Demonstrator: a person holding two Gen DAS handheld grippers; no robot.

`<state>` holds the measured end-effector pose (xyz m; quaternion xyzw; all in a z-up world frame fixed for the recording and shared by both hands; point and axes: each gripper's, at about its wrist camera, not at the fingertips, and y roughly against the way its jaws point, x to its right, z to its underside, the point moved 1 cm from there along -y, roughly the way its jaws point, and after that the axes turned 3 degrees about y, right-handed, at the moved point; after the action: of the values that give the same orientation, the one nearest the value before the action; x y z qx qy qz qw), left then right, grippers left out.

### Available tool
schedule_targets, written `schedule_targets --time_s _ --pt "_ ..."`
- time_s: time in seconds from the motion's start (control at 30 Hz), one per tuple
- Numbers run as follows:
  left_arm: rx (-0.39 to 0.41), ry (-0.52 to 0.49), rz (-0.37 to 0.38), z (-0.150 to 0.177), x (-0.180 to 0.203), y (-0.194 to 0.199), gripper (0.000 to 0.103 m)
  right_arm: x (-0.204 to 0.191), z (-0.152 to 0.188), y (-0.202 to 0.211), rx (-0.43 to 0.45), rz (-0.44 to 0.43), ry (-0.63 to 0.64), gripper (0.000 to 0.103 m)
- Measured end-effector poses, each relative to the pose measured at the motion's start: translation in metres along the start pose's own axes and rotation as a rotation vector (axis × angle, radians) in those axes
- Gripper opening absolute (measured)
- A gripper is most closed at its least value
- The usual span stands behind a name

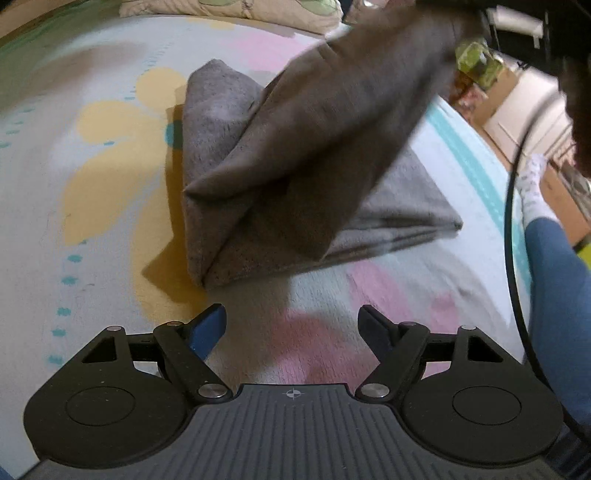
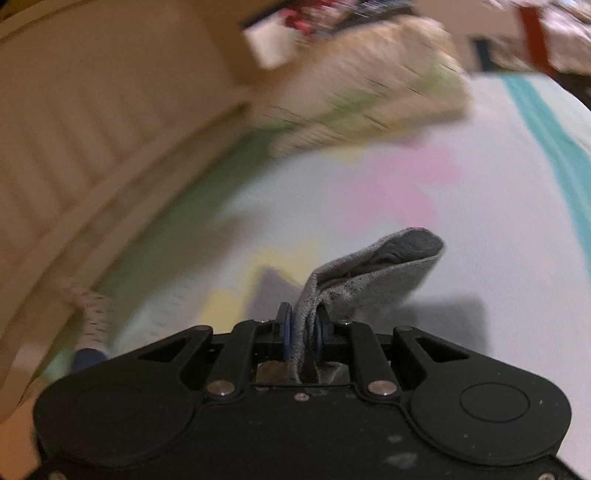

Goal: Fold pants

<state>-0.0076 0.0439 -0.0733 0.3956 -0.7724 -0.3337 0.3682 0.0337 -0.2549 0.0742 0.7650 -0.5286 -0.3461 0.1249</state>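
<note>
Grey pants (image 1: 295,177) lie partly folded on a pastel flowered bedspread (image 1: 92,184), seen in the left wrist view. One end of the fabric is lifted up toward the top right, out of that picture. My left gripper (image 1: 291,325) hangs open just short of the pants' near edge, with nothing between its blue-padded fingers. In the right wrist view my right gripper (image 2: 303,334) is shut on a hem of the grey pants (image 2: 373,273), which stands up above the pads, raised off the bed.
A patterned pillow (image 1: 229,11) lies at the bed's far end, also blurred in the right wrist view as a pillow (image 2: 369,96). A person's leg in blue trousers (image 1: 557,295) and a white sock (image 1: 532,184) are at the right. A black cable (image 1: 511,221) hangs there. Cardboard boxes (image 1: 517,107) stand beyond the bed.
</note>
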Motion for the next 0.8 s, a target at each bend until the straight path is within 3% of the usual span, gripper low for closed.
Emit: schedule_targets --time_s 0.17,0.23,0.33,0.53,0.63,0.8 --pt "0.037 0.057 -0.006 0.0 -0.006 0.011 0.077 -0.044 -0.041 -0.001 0.069 -0.189 0.053 0.011" --pt "0.048 0.076 -0.011 0.001 -0.011 0.014 0.077 -0.04 -0.043 0.005 0.08 -0.21 0.036 0.011" --pt "0.056 0.096 -0.011 0.003 -0.014 0.018 0.078 -0.005 -0.028 0.01 0.054 -0.081 0.037 0.011" --pt "0.074 0.069 -0.042 -0.01 -0.013 0.018 0.078 0.116 0.057 -0.041 -0.222 0.282 -0.091 0.007" --pt "0.105 0.04 -0.054 -0.022 -0.012 0.022 0.078 0.136 0.074 -0.036 -0.188 0.242 -0.213 0.006" --pt "0.127 -0.029 -0.076 -0.039 -0.003 0.006 0.078 0.137 0.068 -0.021 -0.139 0.206 -0.221 0.009"
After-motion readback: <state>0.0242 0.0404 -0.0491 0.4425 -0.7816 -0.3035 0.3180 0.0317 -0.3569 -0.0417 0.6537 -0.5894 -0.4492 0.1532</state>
